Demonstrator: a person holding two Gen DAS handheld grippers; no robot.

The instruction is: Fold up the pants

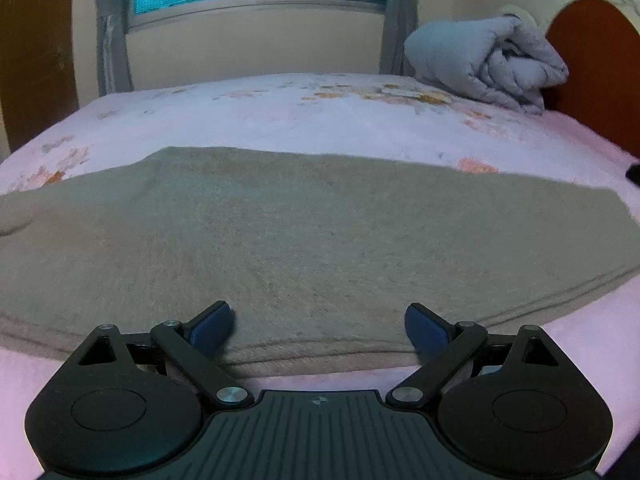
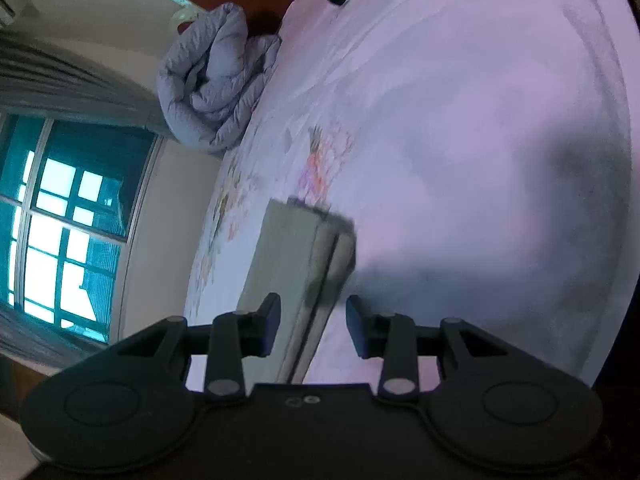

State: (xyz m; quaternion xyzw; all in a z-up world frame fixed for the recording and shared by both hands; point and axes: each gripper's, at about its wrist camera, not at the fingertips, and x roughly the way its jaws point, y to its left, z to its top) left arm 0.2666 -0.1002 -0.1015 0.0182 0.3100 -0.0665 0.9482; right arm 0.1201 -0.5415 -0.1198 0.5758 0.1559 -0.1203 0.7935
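We see one pair of pants (image 1: pixel 304 232) on the bed (image 1: pixel 280 112), one quilt (image 1: pixel 488 64) upper right; left claw (image 1: pixel 319 330) and right claw (image 2: pixel 313 326) both open, empty.

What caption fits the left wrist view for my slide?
Left gripper, jaws wide open, hovers over the near edge of flat olive pants on a floral bedsheet.

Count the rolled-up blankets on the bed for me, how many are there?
1. The grey rolled-up blanket sits at the far corner of the bed, beside the brown headboard. Others may lie out of view.
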